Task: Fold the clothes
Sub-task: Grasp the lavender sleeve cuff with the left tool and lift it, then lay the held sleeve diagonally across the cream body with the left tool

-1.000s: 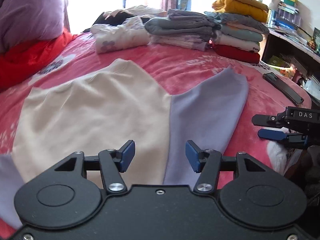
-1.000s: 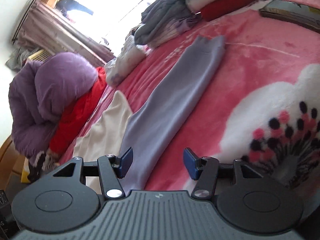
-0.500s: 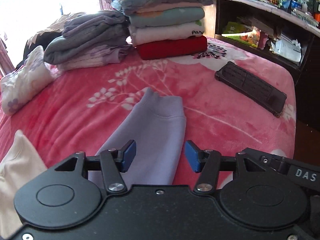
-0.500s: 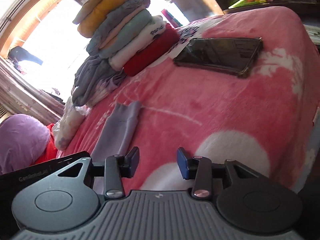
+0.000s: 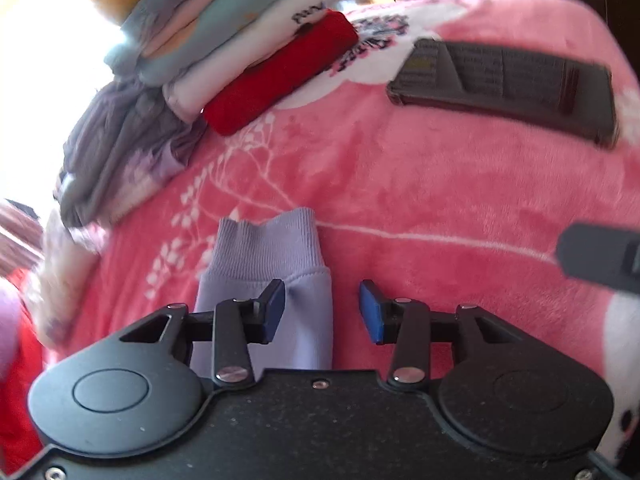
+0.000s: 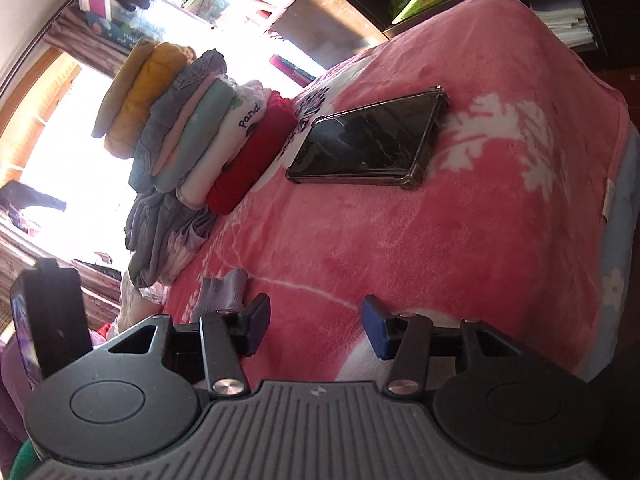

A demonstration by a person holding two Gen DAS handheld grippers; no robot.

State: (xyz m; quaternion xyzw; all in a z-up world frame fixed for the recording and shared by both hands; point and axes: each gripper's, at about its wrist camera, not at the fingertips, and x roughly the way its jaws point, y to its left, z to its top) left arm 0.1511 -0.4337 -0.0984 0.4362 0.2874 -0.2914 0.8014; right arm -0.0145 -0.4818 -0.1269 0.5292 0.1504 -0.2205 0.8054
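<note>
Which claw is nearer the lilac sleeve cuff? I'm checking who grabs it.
Left. The left claw is closing right over the lilac sleeve cuff; the right claw is opening over bare blanket beside it.

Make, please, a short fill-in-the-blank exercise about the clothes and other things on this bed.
1. The bottom garment of the tall folded stack is ____ in colour.
2. The lilac sleeve cuff lies on a ____ floral blanket.
3. The dark flat tablet lies ____ the folded stack, not on it.
4. Between the jaws of the right gripper there is only ____.

Missing words: red; pink; beside; blanket
</note>
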